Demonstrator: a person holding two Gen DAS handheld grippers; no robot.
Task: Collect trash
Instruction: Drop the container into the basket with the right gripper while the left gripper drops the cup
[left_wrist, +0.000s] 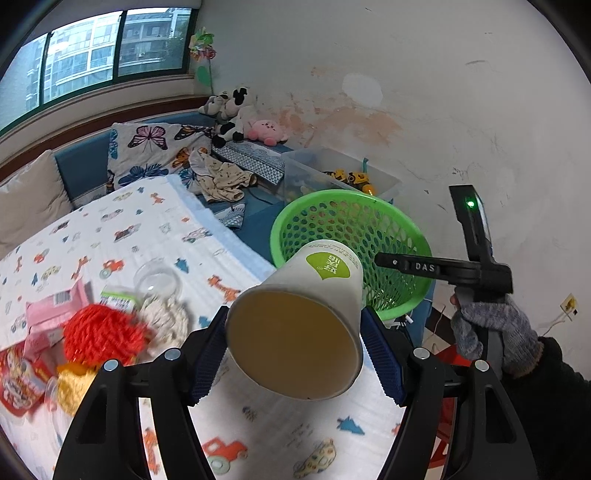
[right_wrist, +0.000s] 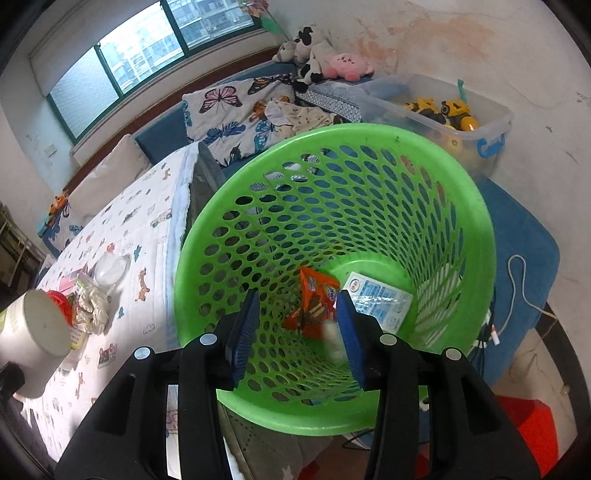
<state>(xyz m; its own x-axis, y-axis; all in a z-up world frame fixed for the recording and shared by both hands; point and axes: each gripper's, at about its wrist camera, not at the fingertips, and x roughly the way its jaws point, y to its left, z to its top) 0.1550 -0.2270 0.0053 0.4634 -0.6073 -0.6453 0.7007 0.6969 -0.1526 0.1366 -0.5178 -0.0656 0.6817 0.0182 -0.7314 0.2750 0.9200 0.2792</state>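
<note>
Orange wrapper (right_wrist: 314, 302) – right-wrist view only.

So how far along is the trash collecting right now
Partly done. An orange snack wrapper and a blue-and-white packet already lie in the green basket. The left gripper holds a paper cup, not yet dropped in. The right gripper is open over the basket. Left on the bed: red mesh, pink package, crumpled tissue and a clear lid.

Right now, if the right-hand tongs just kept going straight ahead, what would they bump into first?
The right tongs, standing open, point down into the green basket. Straight ahead lies the orange snack wrapper on the basket's bottom; a blurry white scrap by the right pad may be nearer.
</note>
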